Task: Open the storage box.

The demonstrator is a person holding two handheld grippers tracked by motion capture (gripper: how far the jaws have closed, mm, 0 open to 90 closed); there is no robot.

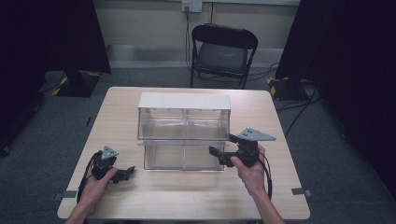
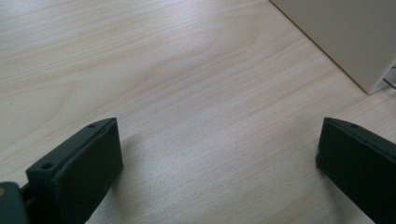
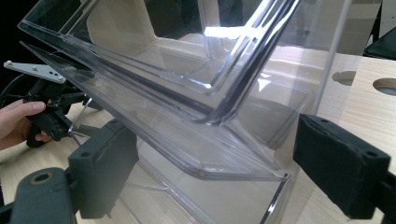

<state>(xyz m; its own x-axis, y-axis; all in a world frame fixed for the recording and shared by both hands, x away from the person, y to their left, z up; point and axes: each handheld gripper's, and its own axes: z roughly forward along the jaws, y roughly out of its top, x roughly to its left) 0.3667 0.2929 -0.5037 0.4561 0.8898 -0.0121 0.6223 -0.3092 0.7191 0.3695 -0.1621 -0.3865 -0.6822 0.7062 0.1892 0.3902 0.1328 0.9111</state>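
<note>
A clear plastic two-tier bin unit (image 1: 184, 135) with a white top stands in the middle of the table (image 1: 187, 196). My right gripper (image 1: 222, 145) is at its front right corner, held in a hand. In the right gripper view the right gripper (image 3: 217, 140) is open, and its jaws stand wide on either side of the upper bin's clear front lip (image 3: 187, 140). My left gripper (image 1: 127, 172) rests low near the unit's front left. In its own view the left gripper (image 2: 219, 140) is open over bare wood, with the unit's pale corner (image 2: 345, 37) beyond.
A black folding chair (image 1: 223, 51) stands behind the table. Black curtains hang at both sides, with cables on the grey floor at right. The right gripper view also shows the other hand with the left gripper (image 3: 46, 112), and round holes (image 3: 385, 86) in a wooden panel.
</note>
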